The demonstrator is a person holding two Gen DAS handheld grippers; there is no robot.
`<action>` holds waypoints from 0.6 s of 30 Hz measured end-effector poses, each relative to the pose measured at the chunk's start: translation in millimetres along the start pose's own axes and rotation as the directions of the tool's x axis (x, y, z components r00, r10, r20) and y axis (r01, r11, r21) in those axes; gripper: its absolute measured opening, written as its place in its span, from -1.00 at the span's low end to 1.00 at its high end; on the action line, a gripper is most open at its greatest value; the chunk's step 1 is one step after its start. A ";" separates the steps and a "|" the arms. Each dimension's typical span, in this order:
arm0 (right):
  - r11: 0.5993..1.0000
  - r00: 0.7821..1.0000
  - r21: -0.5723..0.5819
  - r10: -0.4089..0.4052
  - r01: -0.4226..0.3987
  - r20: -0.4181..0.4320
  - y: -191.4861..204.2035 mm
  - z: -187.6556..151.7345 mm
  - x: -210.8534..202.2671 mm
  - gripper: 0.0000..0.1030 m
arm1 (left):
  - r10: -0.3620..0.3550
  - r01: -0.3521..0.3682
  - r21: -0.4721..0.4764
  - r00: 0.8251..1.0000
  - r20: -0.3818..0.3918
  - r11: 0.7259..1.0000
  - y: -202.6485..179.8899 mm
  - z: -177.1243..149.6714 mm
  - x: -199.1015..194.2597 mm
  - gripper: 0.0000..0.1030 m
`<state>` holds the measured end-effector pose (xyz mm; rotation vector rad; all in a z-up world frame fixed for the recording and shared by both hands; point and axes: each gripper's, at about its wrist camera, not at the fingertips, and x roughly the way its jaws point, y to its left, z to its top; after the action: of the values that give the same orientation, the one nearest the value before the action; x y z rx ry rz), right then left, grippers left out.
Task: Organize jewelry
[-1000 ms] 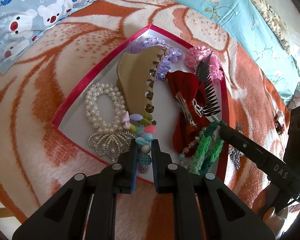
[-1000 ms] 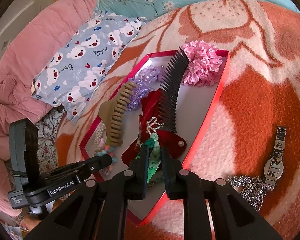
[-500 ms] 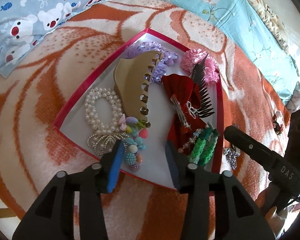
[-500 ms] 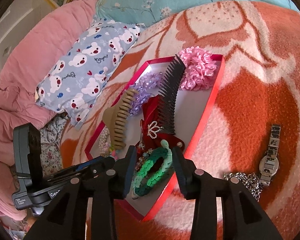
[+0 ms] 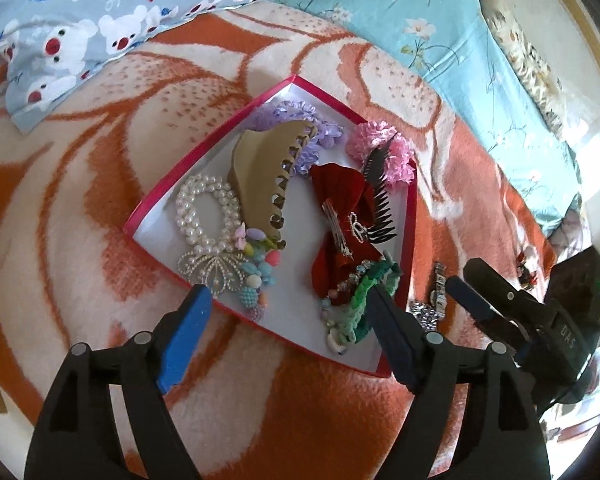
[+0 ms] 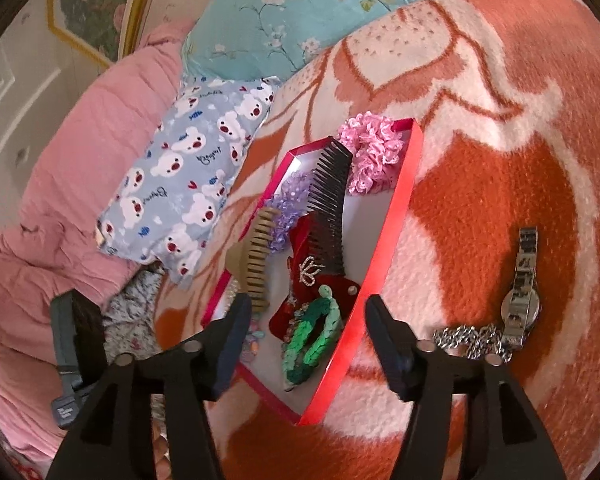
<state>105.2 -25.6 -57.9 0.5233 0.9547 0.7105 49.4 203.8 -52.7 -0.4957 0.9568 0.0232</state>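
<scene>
Holding both tools spread wide and empty above the bed, I have my left gripper (image 5: 286,332) over the near corner of the red tray (image 5: 204,152) and my right gripper (image 6: 308,332) over its near end, nothing between the fingers of either.

What is left outside the tray is the wristwatch (image 6: 522,300) and the silver chain (image 6: 470,340), lying on the orange blanket (image 6: 500,160) just beside the tray's right wall, the chain touching the watch's lower strap. I judge the watch to be stiff at the case and floppy along its linked band, and the metal probably slick, so I would pinch it across the band close to the case. The chain looks limp and will pour and snag on the fleece; a bunched part gives the best bite.

Inside the tray, everything sits loose on the white floor: a pearl bracelet (image 5: 204,212) at the left, a tan claw clip (image 5: 264,180) beside it, a pastel bead bracelet (image 5: 256,268) near the front, a purple scrunchie (image 5: 300,120) and a pink scrunchie (image 5: 384,156) at the far end, a black comb (image 6: 328,208) leaning on a red velvet bow (image 5: 340,216), and a green braided band (image 6: 312,336) by the right wall.
</scene>
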 end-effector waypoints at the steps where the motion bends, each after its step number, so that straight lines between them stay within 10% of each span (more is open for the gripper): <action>1: 1.000 1.000 0.014 0.015 -0.015 0.003 -2.4 -0.6 -1.9 0.34 | -0.007 0.007 -0.012 1.000 -0.001 1.000 1.8 -1.1 -1.5 0.55; 11: 0.979 0.990 0.149 0.133 -0.137 0.039 -21.6 -8.7 -11.9 0.46 | 0.010 -0.009 -0.068 1.000 0.008 0.998 6.4 -15.6 -17.8 0.55; 18: 0.998 0.996 -0.068 -0.013 0.019 0.092 15.9 -6.7 -37.3 0.59 | 0.193 -0.197 0.064 0.979 0.064 0.978 -11.5 -23.8 -38.2 0.61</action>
<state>80.0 -42.2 -29.9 0.4831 0.8452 0.6970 11.3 191.2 -29.4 -0.3329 0.9433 0.1794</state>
